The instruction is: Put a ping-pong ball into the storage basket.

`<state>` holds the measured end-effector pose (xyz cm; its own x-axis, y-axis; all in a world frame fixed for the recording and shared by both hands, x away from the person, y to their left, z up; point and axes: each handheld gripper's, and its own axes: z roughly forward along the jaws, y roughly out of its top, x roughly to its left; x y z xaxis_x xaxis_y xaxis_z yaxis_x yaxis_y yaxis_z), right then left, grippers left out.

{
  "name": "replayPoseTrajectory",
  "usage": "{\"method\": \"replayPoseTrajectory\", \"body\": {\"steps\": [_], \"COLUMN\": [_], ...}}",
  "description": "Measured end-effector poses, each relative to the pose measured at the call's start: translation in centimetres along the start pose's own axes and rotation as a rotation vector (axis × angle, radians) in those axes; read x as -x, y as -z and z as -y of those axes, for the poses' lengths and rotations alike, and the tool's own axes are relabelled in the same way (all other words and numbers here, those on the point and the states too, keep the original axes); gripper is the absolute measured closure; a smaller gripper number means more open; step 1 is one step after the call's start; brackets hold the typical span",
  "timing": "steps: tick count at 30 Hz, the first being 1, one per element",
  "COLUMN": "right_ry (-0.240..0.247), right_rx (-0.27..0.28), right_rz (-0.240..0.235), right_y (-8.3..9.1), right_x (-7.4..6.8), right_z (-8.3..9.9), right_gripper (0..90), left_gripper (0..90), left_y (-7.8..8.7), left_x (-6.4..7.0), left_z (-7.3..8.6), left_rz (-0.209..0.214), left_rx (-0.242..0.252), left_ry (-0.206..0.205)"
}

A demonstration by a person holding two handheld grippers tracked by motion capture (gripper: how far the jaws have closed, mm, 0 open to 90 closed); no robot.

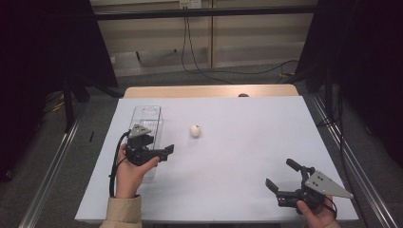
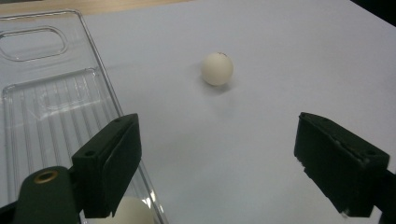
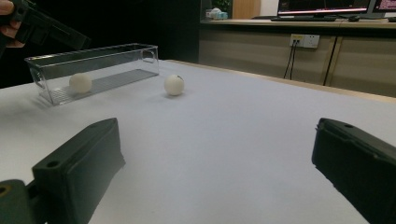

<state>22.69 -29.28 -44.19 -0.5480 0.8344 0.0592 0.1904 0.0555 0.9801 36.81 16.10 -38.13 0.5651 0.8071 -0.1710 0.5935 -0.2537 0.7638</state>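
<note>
**2 open grippers, 1 ball loose on the table, 1 in the clear box**

Nearest the person, the right gripper sits low at the table's near right corner, held in the right hand. Its jaws are spread wide with nothing between them, and in the right gripper view they frame bare white tabletop. Its grey 3-cornered plate points toward the right edge.

Farther in on the left, the left hand holds the left gripper above the near end of the clear plastic box. Its jaws are also wide apart and empty. In the left gripper view 1 jaw hangs over the box's long wall, the other over open table.

Inside the box, at its near end, lies 1 white ball, resting on the ribbed floor; the left gripper view shows its top just under the jaw.

Beyond that, a second white ball rests on the white tabletop, just to the right of the box and not touching it. It lies ahead of the left gripper, well apart from the right one.

At the far edge a strip of bare wooden table shows past the white cover.
</note>
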Motion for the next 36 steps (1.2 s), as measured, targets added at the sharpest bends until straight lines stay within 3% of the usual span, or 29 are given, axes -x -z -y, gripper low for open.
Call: {"method": "replayPoseTrajectory", "body": {"steps": [15, 36], "right_ry": [-0.002, -0.006], "right_rx": [0.001, 0.004], "right_rz": [0.001, 0.002], "right_y": [0.0, 0.0], "right_x": [0.0, 0.0], "right_z": [0.0, 0.0], "right_gripper": [1.1, 1.1], "left_gripper": [11.9, 9.6], "left_y": [-0.8, -2.8], "left_x": [1.1, 2.8], "left_z": [-0.2, -0.1], "left_rz": [0.016, 0.037], "left_rx": [0.018, 0.003], "left_ry": [0.0, -0.029]}}
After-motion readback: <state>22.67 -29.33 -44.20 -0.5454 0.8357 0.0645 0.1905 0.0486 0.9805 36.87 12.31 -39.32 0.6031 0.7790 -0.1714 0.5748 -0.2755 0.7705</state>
